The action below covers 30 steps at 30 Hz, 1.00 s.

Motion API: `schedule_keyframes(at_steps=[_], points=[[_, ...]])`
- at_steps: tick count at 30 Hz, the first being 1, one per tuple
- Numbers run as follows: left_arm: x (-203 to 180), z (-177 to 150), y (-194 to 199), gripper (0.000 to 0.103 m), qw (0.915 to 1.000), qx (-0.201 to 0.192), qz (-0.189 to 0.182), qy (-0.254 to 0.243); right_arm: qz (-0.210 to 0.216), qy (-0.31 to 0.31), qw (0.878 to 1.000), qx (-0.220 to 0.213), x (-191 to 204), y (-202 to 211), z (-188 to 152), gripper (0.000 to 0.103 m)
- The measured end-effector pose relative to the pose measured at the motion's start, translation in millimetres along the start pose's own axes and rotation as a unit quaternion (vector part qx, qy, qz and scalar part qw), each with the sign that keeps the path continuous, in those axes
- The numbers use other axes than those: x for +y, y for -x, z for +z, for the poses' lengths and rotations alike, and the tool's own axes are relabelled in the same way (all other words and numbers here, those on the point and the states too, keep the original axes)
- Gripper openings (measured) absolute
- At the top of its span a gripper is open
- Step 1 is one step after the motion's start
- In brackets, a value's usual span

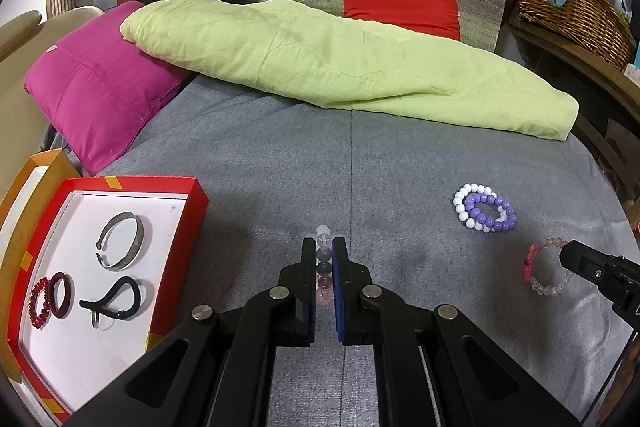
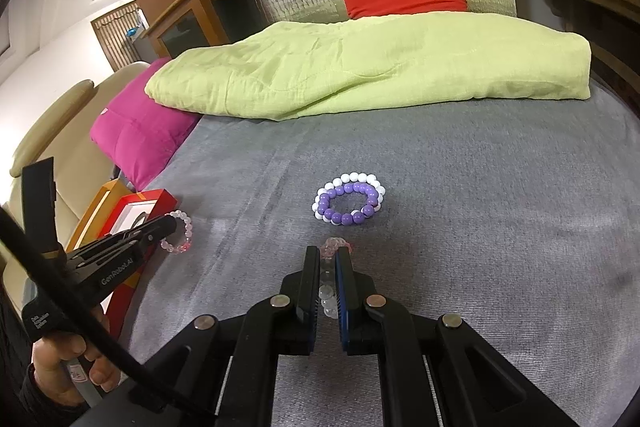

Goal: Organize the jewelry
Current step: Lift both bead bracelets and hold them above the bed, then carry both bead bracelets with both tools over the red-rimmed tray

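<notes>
On the grey bedcover (image 1: 400, 163) my left gripper (image 1: 324, 243) is shut on a bracelet of clear, grey and pink beads (image 1: 323, 259), held edge-on between the pads. Left of it lies a red box (image 1: 176, 259) holding a silver bangle (image 1: 120, 241), a red bead bracelet (image 1: 39, 303), a dark ring (image 1: 62, 295) and a black hair tie (image 1: 116, 297). My right gripper (image 2: 326, 251) is shut on a pale pink and clear bracelet (image 2: 326, 293). Just beyond it, a purple bracelet (image 2: 346, 205) lies on a white one (image 2: 360, 178).
A folded green quilt (image 1: 340, 67), a magenta pillow (image 1: 92, 95) and a red cushion (image 1: 400, 7) lie along the far side of the bed. A wicker basket (image 1: 572, 7) stands at the right. An orange-edged lid (image 1: 36, 167) lies behind the red box. A hand (image 2: 60, 367) holds the left gripper.
</notes>
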<state>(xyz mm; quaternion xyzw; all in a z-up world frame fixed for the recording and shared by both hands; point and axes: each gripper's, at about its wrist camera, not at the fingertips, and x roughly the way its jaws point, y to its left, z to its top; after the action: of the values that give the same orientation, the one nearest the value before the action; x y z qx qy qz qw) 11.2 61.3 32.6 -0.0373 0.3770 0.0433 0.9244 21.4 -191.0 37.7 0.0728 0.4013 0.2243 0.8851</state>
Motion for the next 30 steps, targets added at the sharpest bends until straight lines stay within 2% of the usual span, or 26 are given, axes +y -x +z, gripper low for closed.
schedule_keyframes(at_steps=[11,20,24,30], points=[[21.2,-5.3,8.2,0.007,0.9999,-0.002,0.003,0.013,0.001,0.014,1.0,0.016,14.0,-7.7,-10.4,0.008],[42.7,-10.0,20.0,0.007,0.9997,-0.009,0.002,0.023,0.018,0.011,0.999,0.029,34.0,-9.7,-19.0,0.008],[62.2,-12.3,28.2,0.007,0.9992,-0.01,-0.009,0.038,0.037,0.009,0.999,0.031,52.5,-9.7,-18.8,0.008],[93.5,-21.9,48.9,0.007,0.9971,-0.023,-0.004,0.072,0.082,0.019,0.996,0.035,105.1,-17.5,-13.3,0.008]])
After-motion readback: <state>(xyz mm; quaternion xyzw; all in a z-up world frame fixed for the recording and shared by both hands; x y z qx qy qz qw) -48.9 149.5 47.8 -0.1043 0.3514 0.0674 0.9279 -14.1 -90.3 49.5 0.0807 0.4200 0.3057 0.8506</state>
